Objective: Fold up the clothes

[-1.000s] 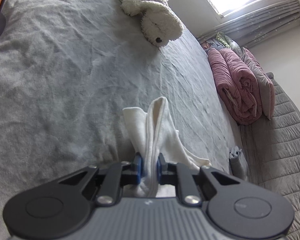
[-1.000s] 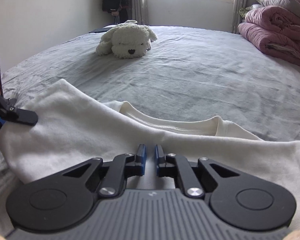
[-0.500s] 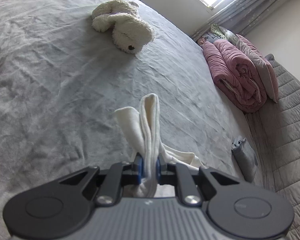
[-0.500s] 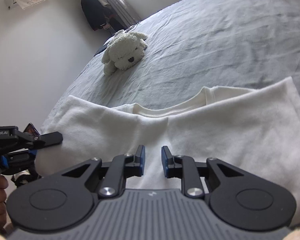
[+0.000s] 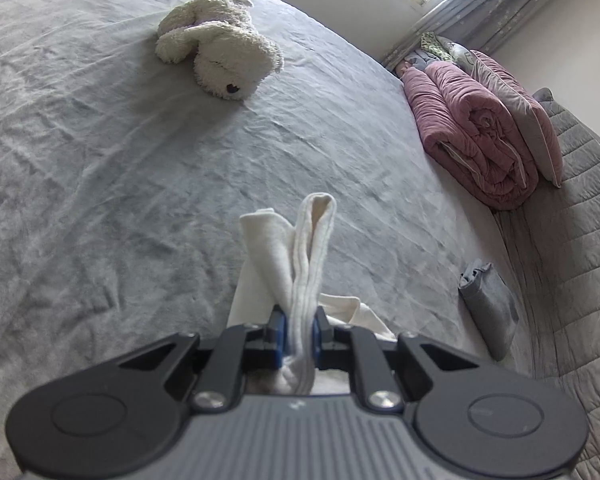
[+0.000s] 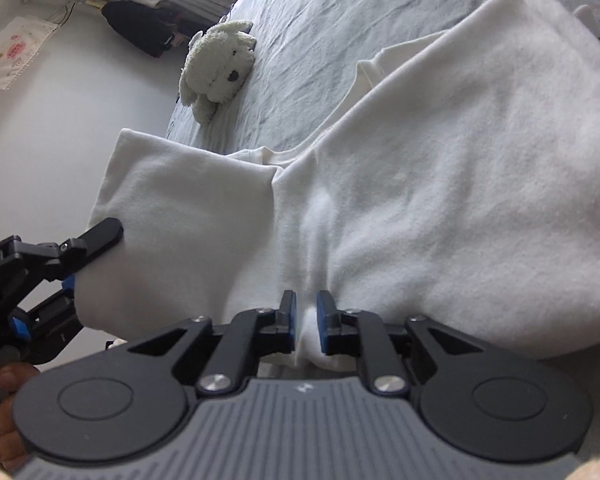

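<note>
While lifted off grey bedsheet (image 5: 140, 184):
shirt: white cotton garment (image 6: 440, 200), near plush dog (image 6: 216, 68)
left gripper (image 5: 299, 330): pinching bunched edge
right gripper (image 6: 306, 320): pinching fold

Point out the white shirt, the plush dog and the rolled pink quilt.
white shirt (image 6: 440, 200): right wrist view, on its broad lifted body panel.
plush dog (image 5: 228, 64): left wrist view, on its head.
rolled pink quilt (image 5: 472, 136): left wrist view, on the roll's side.

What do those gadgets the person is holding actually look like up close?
Each gripper is mostly black plastic. The right gripper has a ribbed grey body, two round black discs at its sides, silver screws on jointed black links, and blue pads lining the fingers. The left gripper is built the same way. Seen from the side, it carries small white lettering, partly cut off.
</note>
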### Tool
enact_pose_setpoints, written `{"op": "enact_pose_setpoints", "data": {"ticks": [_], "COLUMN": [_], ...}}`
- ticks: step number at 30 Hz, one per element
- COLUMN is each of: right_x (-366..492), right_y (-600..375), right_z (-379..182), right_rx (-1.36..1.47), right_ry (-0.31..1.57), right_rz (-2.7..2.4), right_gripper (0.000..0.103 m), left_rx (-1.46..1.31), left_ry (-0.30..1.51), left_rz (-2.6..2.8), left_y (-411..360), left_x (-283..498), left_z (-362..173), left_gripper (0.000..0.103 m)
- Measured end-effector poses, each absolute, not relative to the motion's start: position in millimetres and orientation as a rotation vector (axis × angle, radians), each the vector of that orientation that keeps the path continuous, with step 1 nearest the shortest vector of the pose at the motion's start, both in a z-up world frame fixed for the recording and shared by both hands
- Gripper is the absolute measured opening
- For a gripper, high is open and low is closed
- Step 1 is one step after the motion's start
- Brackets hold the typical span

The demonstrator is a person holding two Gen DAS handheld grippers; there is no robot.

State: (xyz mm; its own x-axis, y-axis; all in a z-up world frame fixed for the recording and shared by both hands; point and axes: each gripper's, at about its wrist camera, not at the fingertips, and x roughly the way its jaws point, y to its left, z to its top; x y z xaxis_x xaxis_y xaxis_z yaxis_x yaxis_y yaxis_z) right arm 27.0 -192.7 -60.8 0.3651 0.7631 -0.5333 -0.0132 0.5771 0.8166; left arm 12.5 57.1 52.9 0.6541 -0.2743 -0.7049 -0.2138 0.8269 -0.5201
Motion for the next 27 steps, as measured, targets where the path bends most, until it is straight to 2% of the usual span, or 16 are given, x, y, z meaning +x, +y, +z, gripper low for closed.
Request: {"op": "enact_pose_setpoints", "data": {"ticks": [1, 2, 3, 8, 15, 22, 27], "right_x": [26.2, 25.7, 25.3, 24.4, 25.7, 28.1, 29.6], "right_y": [-197.3, -201.8, -206.3, -227.2, -274.4, -296.1, -302.5], "right_z": [-58.7, -57.2, -55.8, -49.8, -54.6, -49.9, -47.2], "right_rx": [0.849, 0.875, 0.902, 0.977, 1.222, 1.338, 1.364], "right_ry": [1.091, 1.091, 1.090, 1.076, 1.050, 1.007, 0.998], "right_rz": [0.582, 0.582, 0.580, 0.536, 0.450, 0.429, 0.414], "right_gripper": [0.042, 0.049, 0.051, 0.054, 0.056, 0.060, 0.061], "left_rx": [-0.612, -0.608, -0.602, -0.574, -0.551, -0.638, -0.576], "left_ry": [0.872, 0.873, 0.874, 0.887, 0.923, 0.963, 0.925], "left_rz": [-0.040, -0.043, -0.046, -0.063, -0.144, -0.310, -0.324], "left_y": [53.6, 49.9, 46.0, 23.1, -8.8, -18.5, -20.0], "left_x": [12.8, 13.0, 13.6, 17.0, 20.3, 21.0, 12.9], "left_z": [54.8, 56.5, 58.0, 59.9, 50.8, 33.7, 36.7], "left_gripper": [0.013, 0.013, 0.013, 0.013, 0.014, 0.018, 0.018]}}
